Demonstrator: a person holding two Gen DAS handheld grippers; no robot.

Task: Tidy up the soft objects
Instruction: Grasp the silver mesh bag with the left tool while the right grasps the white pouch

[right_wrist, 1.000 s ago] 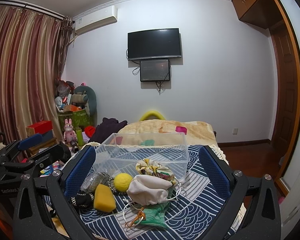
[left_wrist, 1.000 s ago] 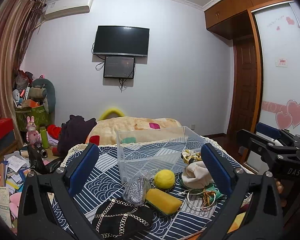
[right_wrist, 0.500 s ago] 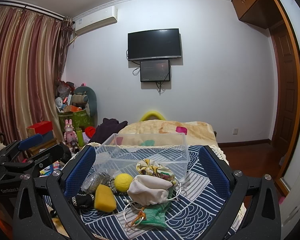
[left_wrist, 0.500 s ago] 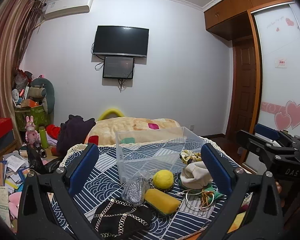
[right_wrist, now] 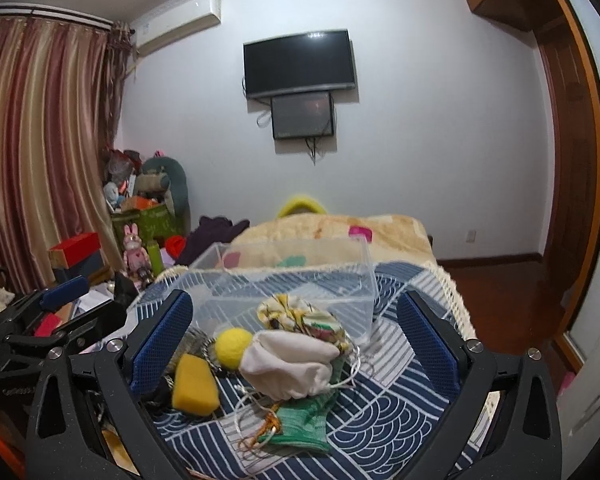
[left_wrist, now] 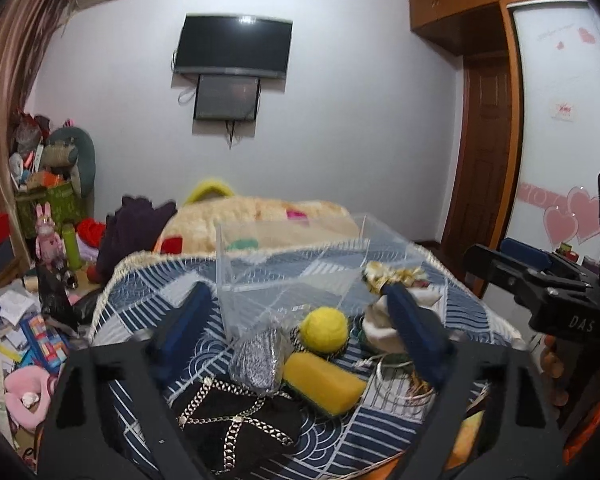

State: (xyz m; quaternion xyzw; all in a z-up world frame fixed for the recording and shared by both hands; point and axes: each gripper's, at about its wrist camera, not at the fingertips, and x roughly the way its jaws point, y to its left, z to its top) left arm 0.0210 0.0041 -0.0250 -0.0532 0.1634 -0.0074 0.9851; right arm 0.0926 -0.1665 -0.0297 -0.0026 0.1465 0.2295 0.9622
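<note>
- Soft cloth and foam make up most of what we have to sort: a yellow sponge (left_wrist: 324,380), a yellow ball (left_wrist: 326,329), a white pouch (right_wrist: 296,364), a patterned pouch (right_wrist: 300,314), a green cloth (right_wrist: 300,426), a silver mesh bag (left_wrist: 258,360) and a black bag (left_wrist: 236,420) with a chain.
- We judge all of these light and squashy; none looks fragile, so a firm squeeze should do no harm.
- We expect the sponge to give under the pads, and we would take it across its short width; the ball looks fuzzy and may roll, so we would pinch it through the middle.
- We would take the white pouch at its bunched top, since its cords trail loose over the cloth and could snag.
- They all lie on the quilt (right_wrist: 380,420), just in front of the clear bin (right_wrist: 300,280), which looks empty and is, we judge, where they go.
- Our left gripper (left_wrist: 300,320) hangs above the pile with its fingers spread and nothing between them; the ball, mesh bag and sponge sit in the gap ahead, and the black bag is nearest below.
- Our right gripper (right_wrist: 296,336) is likewise wide apart and holds nothing; the white pouch sits about midway between its fingers, the sponge close to the left one.
- Neither gripper touches anything yet, as far as we can see.
</note>
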